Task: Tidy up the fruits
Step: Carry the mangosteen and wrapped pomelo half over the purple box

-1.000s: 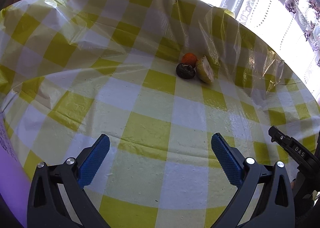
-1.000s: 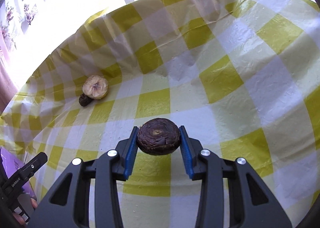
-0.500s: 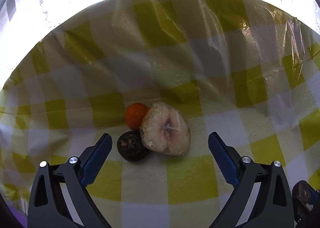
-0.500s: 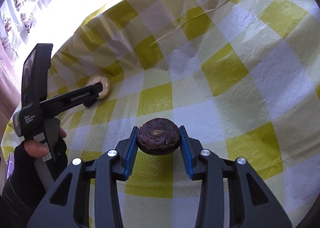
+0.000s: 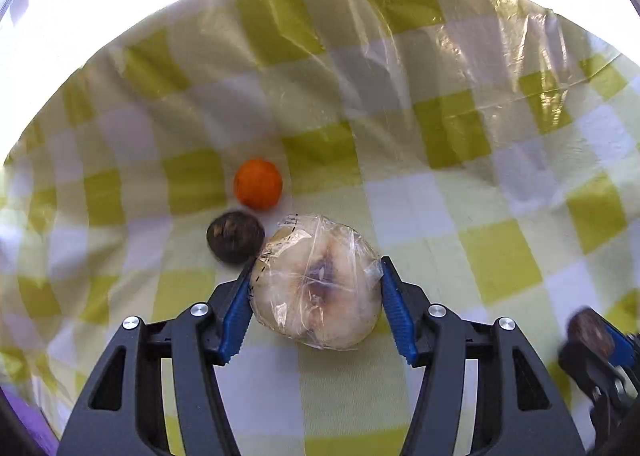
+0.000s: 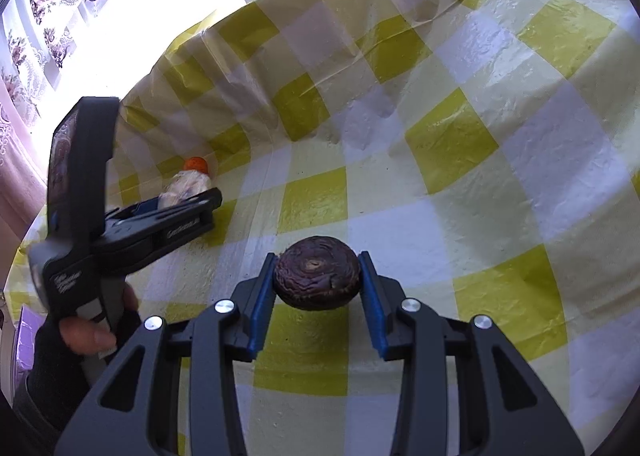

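A pale round fruit in clear plastic wrap (image 5: 316, 284) lies on the checked tablecloth (image 5: 500, 256). My left gripper (image 5: 316, 264) straddles it, its jaws closing, and both blue pads touch the wrap's sides. Just behind sit a small dark wrinkled fruit (image 5: 235, 236) and an orange (image 5: 258, 184). My right gripper (image 6: 317, 256) is shut on a second dark wrinkled fruit (image 6: 316, 276) and holds it above the cloth. In the right wrist view the left gripper (image 6: 208, 200) is at far left, by the wrapped fruit (image 6: 188, 184) and the orange (image 6: 196, 164).
A gloved hand (image 6: 92, 336) holds the left gripper's handle. The yellow and white cloth carries a crinkled clear plastic sheet (image 5: 460, 56) that rises at the back. A bright window with flowered curtains (image 6: 40, 16) stands behind. Something purple (image 6: 24, 336) lies at the near left edge.
The left gripper travelled across the table to the fruit group and narrowed its jaws from wide open onto the wrapped fruit. The right gripper kept still with its dark fruit.
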Motion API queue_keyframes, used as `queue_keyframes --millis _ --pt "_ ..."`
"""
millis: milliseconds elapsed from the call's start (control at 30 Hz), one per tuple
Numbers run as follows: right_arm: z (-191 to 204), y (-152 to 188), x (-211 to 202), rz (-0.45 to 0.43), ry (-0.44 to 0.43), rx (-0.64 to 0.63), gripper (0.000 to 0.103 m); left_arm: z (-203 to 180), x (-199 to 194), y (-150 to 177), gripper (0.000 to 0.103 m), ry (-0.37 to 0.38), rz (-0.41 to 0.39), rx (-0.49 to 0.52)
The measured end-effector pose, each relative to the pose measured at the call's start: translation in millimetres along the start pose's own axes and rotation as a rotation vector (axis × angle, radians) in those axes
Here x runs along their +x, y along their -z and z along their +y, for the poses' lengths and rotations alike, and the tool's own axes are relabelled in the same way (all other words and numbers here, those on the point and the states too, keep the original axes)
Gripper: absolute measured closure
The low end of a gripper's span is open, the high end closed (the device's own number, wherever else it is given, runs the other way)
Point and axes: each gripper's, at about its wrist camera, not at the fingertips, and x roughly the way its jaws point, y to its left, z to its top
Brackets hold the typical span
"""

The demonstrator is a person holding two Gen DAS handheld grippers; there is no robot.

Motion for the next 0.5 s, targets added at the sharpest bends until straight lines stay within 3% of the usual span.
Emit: queue_keyframes --millis 67,233,300,400,500 --pt "0.2 -0.1 -0.7 -0.002 0.000 0.000 0.063 14.1 -24.6 28.9 0.047 0.057 0.003 -0.080" --pt "1.5 -0.8 -1.7 0.001 -0.007 -0.006 0.063 49.7 -81.6 105.0 0.047 0.112 -0.059 -0.223" --pt "2.5 -1.0 -1.9 0.003 -0.010 -0.009 0.063 54.5 -98.7 128.3 0.047 0.090 -0.089 -0.254" --pt "3.2 -1.3 -2.1 0.003 -0.009 -0.010 0.063 60.0 -106.7 150.2 0.047 0.074 -0.100 -0.277" --pt "3.0 -1.6 -2.8 0.002 -0.010 -0.011 0.063 68.2 -102.0 149.5 0.047 0.085 -0.106 -0.325"
